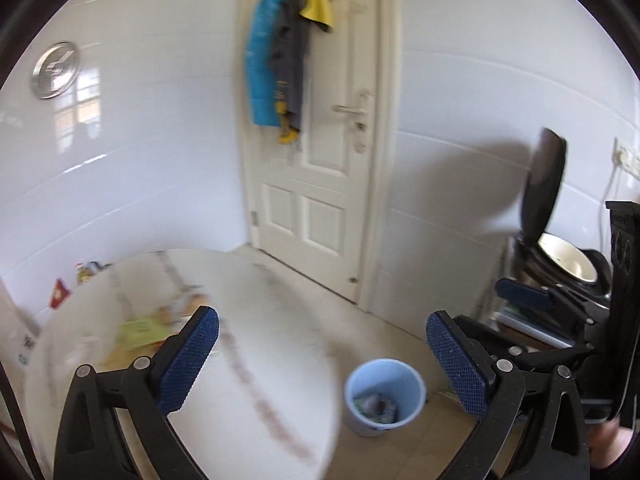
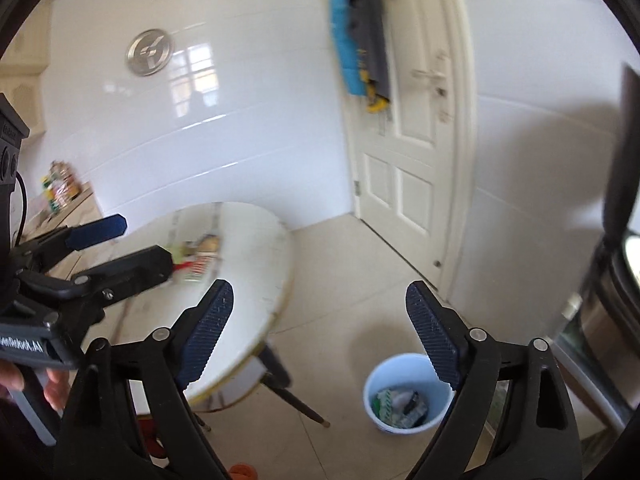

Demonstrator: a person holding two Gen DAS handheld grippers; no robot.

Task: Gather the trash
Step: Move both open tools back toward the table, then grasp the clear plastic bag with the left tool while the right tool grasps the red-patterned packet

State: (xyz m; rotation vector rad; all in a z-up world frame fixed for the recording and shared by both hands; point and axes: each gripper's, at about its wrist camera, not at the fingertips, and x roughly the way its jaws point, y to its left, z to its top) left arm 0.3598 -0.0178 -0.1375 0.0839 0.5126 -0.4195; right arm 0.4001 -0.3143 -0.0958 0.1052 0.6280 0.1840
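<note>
One bin [image 2: 404, 392]; two empty claws [image 1: 322, 360]

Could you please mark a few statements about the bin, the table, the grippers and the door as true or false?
1. The light blue trash bin stands on the floor and already holds wrappers. True.
2. The left gripper is clamped on a wrapper. False: its jaws stand wide apart with nothing between them.
3. Some packaging still lies on the round white table. True.
4. The right gripper carries a bottle. False: it is open and empty.
5. The white door stands wide open. False: it is closed, with blue, grey and yellow cloths hanging on it.
</note>
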